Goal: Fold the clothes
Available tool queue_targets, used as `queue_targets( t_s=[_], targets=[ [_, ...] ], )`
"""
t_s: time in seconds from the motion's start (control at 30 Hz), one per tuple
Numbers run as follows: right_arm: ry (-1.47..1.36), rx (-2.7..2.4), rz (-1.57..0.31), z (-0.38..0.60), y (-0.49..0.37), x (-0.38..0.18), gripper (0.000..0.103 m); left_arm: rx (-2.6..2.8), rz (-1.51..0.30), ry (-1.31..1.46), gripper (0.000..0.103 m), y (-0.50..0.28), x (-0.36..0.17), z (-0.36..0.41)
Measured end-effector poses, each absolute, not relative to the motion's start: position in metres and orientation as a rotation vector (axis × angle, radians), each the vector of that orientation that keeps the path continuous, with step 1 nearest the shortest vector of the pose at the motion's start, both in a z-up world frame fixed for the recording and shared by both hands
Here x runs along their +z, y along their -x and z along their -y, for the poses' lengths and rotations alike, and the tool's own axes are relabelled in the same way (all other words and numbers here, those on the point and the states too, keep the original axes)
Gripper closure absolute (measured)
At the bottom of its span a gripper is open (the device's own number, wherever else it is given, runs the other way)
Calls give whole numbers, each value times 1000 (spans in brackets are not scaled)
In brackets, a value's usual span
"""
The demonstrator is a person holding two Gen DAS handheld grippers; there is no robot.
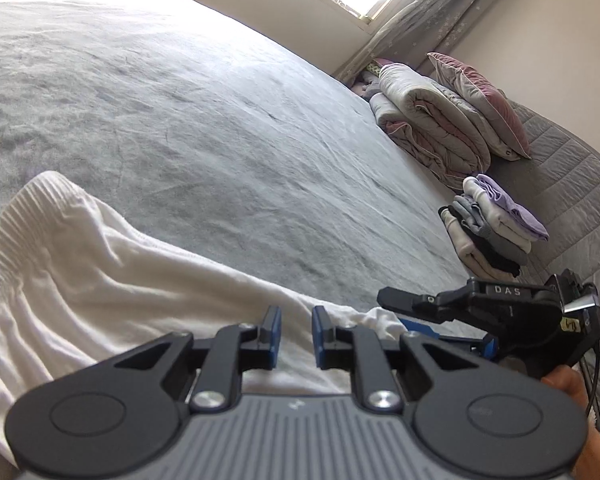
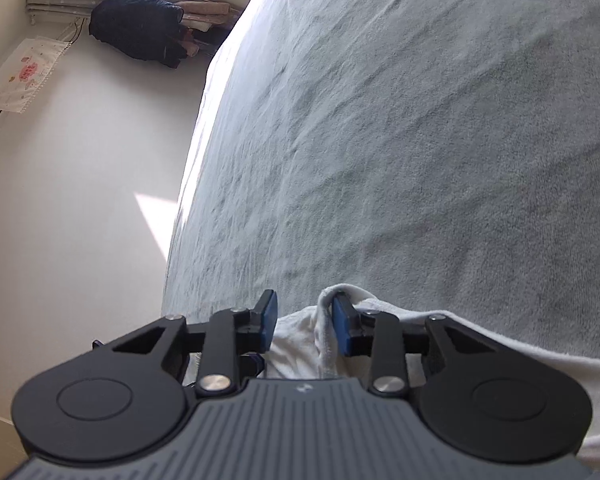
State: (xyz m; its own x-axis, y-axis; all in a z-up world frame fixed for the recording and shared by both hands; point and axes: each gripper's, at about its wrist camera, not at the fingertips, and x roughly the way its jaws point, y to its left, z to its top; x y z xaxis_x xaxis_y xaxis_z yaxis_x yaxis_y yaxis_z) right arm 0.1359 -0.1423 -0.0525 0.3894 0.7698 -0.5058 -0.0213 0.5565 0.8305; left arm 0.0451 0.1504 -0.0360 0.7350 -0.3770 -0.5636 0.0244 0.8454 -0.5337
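A white garment (image 1: 100, 280) with a ribbed band at its left end lies rumpled on the grey bed cover (image 1: 220, 120). My left gripper (image 1: 297, 320) hovers over its middle, blue pads a little apart and pressing on nothing. My right gripper (image 1: 412, 314) is at the garment's right corner, held by a person's hand (image 1: 568, 384). In the right wrist view the right gripper (image 2: 304, 320) stands open with the white garment (image 2: 300, 344) between its pads. A raised fold of cloth leans against the right pad, while the left pad stands apart from it.
A stack of folded clothes (image 1: 496, 228) sits at the bed's right side, with rolled quilts (image 1: 432, 120) and a pink pillow (image 1: 480, 96) behind it. The bed's edge drops to a pale floor (image 2: 80, 200) on the left, with a dark jacket (image 2: 136, 28) beyond.
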Motion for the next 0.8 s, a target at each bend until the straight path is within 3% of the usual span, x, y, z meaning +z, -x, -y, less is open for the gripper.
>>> queue_targets(
  t_s=[0.1, 0.43, 0.73, 0.8],
  targets=[
    [-718, 562, -990, 136, -135, -40, 98, -197, -703, 496, 88, -45, -37, -150],
    [-324, 551, -876, 118, -132, -35, 99, -161, -685, 466, 89, -43, -36, -154],
    [-256, 550, -859, 121, -129, -34, 99, -13, -644, 375, 89, -37, -32, -176],
    [-235, 549, -855, 119, -130, -34, 100, 40, -630, 320, 101, -37, -36, -183]
  ],
)
